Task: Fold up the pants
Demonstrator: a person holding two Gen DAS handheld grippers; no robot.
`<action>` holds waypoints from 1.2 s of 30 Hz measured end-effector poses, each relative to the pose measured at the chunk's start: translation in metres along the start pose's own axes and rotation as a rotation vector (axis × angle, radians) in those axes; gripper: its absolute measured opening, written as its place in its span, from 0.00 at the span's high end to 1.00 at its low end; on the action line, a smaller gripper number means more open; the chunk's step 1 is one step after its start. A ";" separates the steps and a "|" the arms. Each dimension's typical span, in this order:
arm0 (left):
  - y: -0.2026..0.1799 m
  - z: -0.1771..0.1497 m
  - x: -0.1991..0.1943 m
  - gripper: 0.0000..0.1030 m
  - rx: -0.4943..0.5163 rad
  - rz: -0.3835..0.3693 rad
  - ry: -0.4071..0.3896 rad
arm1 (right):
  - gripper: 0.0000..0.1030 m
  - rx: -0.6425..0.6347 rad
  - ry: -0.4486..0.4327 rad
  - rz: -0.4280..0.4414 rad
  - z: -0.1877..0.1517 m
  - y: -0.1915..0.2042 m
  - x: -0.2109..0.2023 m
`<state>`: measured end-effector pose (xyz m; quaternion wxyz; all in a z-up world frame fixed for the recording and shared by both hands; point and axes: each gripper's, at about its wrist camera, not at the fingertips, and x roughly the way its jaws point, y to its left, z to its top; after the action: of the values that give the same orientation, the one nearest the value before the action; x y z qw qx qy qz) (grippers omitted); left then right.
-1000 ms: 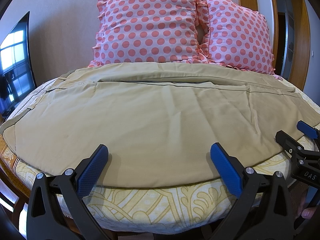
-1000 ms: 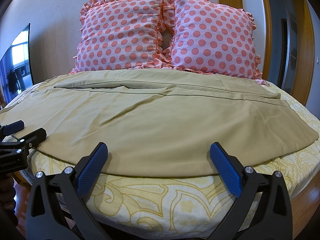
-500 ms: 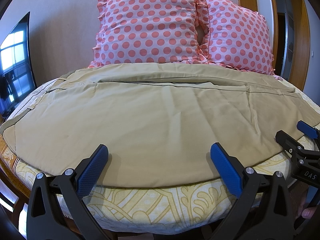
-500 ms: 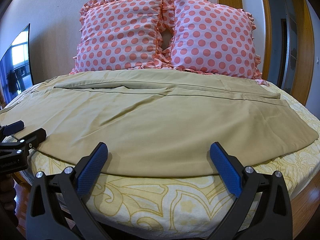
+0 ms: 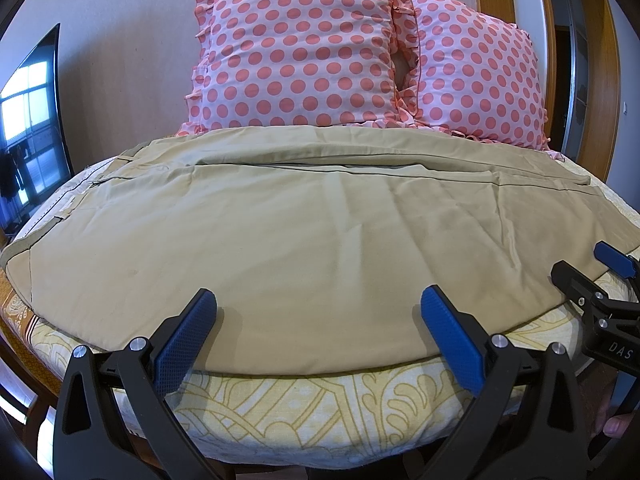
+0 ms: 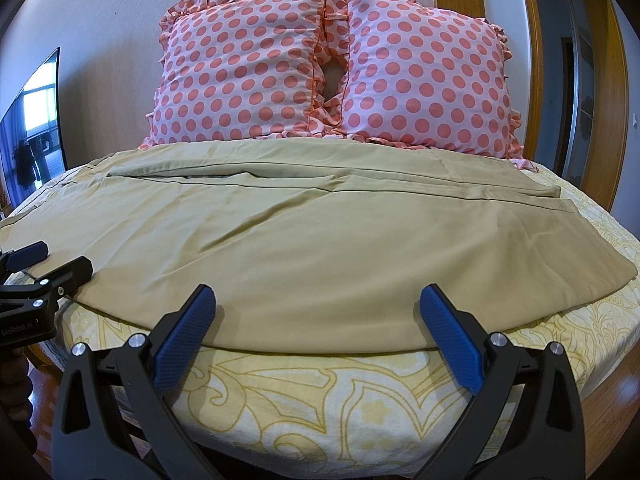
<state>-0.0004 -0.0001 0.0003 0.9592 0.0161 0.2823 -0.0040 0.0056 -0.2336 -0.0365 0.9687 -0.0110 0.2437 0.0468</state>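
Observation:
Tan pants (image 5: 304, 236) lie spread flat across the bed, waistband to the left, leg ends to the right, and show in the right wrist view (image 6: 320, 248) too. My left gripper (image 5: 316, 332) is open and empty, hovering at the near edge of the pants. My right gripper (image 6: 316, 332) is open and empty at the same near edge, further right. Each gripper shows in the other's view: the right one (image 5: 580, 268) at the right edge, the left one (image 6: 48, 260) at the left edge.
Two pink polka-dot pillows (image 5: 304, 56) (image 6: 424, 76) lean against the wall behind the pants. The yellow patterned bedspread (image 6: 320, 392) hangs over the near bed edge. A dark TV screen (image 5: 28, 128) stands at left. A wooden door frame (image 6: 600, 100) is at right.

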 end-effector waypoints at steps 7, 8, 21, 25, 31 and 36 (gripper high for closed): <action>0.000 0.000 0.000 0.01 0.000 0.000 -0.001 | 0.02 0.000 0.000 0.000 0.000 0.000 0.000; 0.000 0.000 0.000 0.01 0.000 0.000 -0.001 | 0.02 0.000 0.000 0.000 0.000 0.000 0.000; 0.000 0.000 0.000 0.01 0.000 0.000 -0.001 | 0.02 0.000 0.000 0.002 0.000 0.000 0.000; 0.000 0.001 0.001 0.01 0.002 0.003 0.005 | 0.02 -0.002 -0.019 0.013 -0.002 -0.001 -0.002; 0.006 0.019 0.003 0.01 -0.011 0.001 0.035 | 0.02 0.080 0.092 0.144 0.043 -0.040 0.008; 0.009 0.059 0.003 0.01 -0.025 0.026 -0.027 | 0.02 0.350 0.096 -0.013 0.125 -0.134 0.039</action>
<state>0.0340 0.0071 0.0487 0.9630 0.0080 0.2692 0.0117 0.1119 -0.3585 0.0551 0.9434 0.1538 0.2937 -0.0031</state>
